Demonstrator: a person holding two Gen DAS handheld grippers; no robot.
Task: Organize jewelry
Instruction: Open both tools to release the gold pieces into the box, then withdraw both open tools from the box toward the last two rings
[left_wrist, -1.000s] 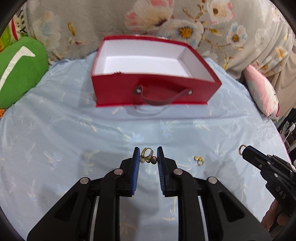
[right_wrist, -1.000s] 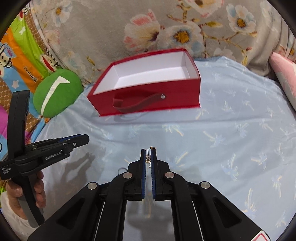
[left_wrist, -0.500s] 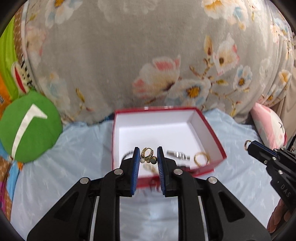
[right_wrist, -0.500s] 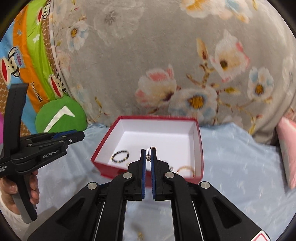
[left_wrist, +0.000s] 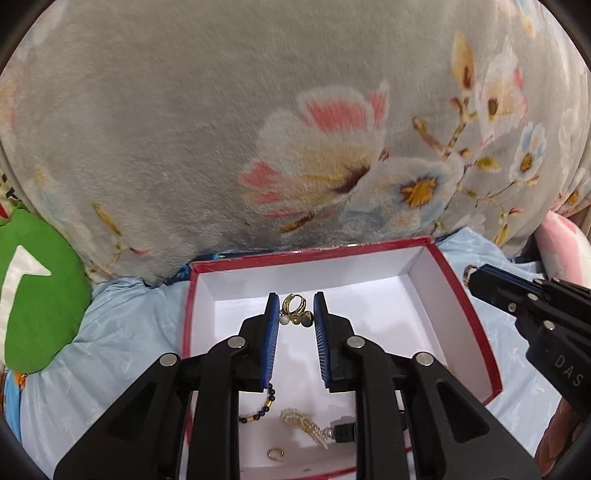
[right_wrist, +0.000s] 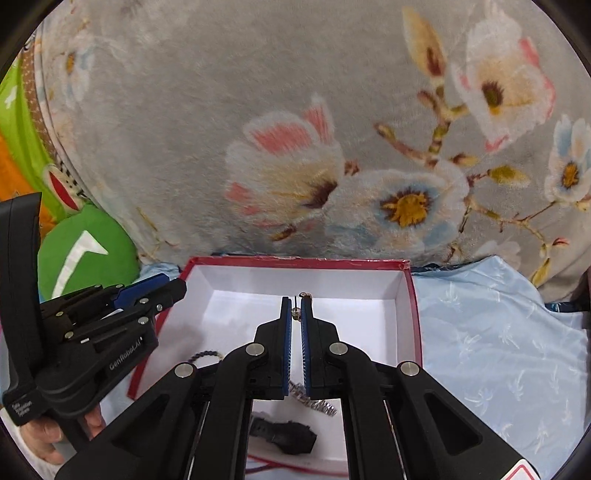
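My left gripper (left_wrist: 295, 314) is shut on a gold earring cluster with a pearl (left_wrist: 294, 314) and holds it above the open red box (left_wrist: 476, 325) with white inside. My right gripper (right_wrist: 295, 314) is shut on a small gold earring (right_wrist: 296, 310), also over the red box (right_wrist: 413, 310). Inside the box lie a dark bead bracelet (left_wrist: 260, 406), a pearl strand (left_wrist: 304, 424), a small gold ring (left_wrist: 275, 453), a silver chain (right_wrist: 314, 402) and a black watch (right_wrist: 284, 435). The right gripper (left_wrist: 476, 275) shows at the box's right rim in the left wrist view; the left gripper (right_wrist: 173, 290) shows at its left rim in the right wrist view.
A grey floral blanket (left_wrist: 295, 129) rises right behind the box. A green cushion (left_wrist: 33, 295) lies to the left and a pink cushion (left_wrist: 561, 240) to the right. The box stands on a light blue sheet (right_wrist: 498, 332).
Both grippers have risen from the blue sheet and moved forward over the box, each carrying its jewelry. The box interior now lies directly below the fingers.
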